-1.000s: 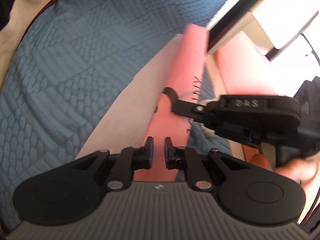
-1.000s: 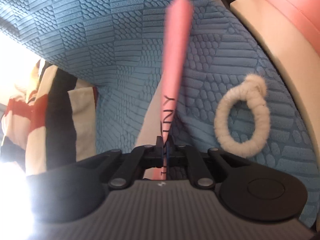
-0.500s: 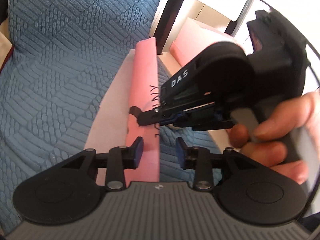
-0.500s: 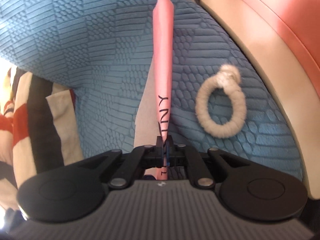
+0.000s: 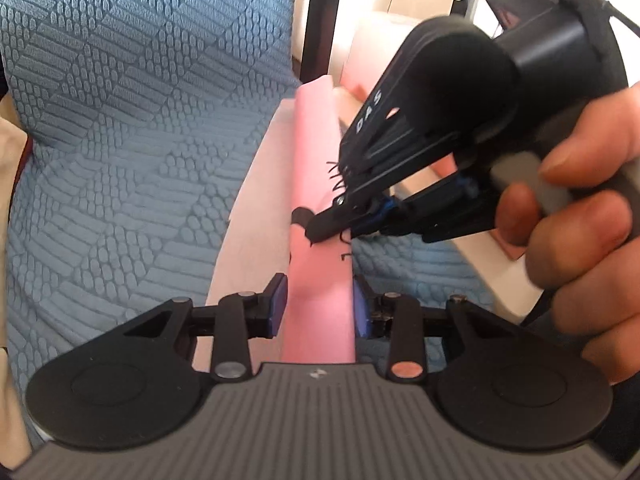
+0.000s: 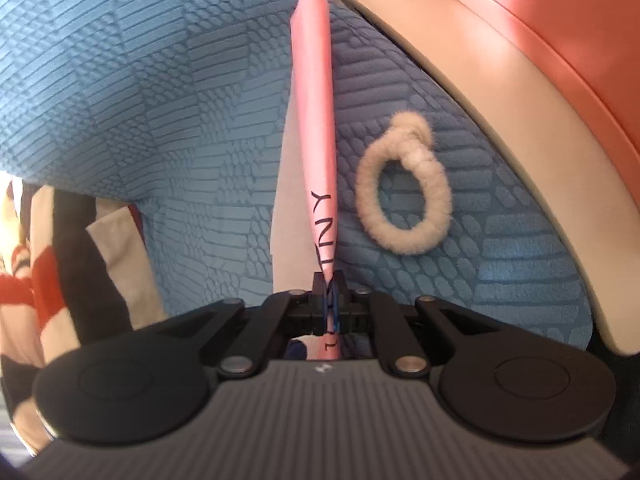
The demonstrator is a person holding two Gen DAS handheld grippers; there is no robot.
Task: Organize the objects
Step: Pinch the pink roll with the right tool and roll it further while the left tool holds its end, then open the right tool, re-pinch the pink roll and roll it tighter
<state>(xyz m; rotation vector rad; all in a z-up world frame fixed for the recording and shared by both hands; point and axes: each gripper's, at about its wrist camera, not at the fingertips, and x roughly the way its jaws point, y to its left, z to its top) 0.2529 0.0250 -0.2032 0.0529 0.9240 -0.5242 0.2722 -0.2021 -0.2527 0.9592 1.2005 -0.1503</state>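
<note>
Opened since before, left gripper [image 5: 318,300] straddles pink cloth [image 5: 320,208], unpinched; right gripper [image 6: 329,300] is clamped on it; slippage is risked.

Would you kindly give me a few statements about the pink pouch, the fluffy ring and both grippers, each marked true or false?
1. The right gripper is shut on the pink pouch. True.
2. The fluffy ring hangs on the pink pouch. False: it lies apart on the blue quilted cover.
3. The pink pouch sits between the left gripper fingers. True.
4. The pink pouch is blank. False: dark letters run along it.
</note>
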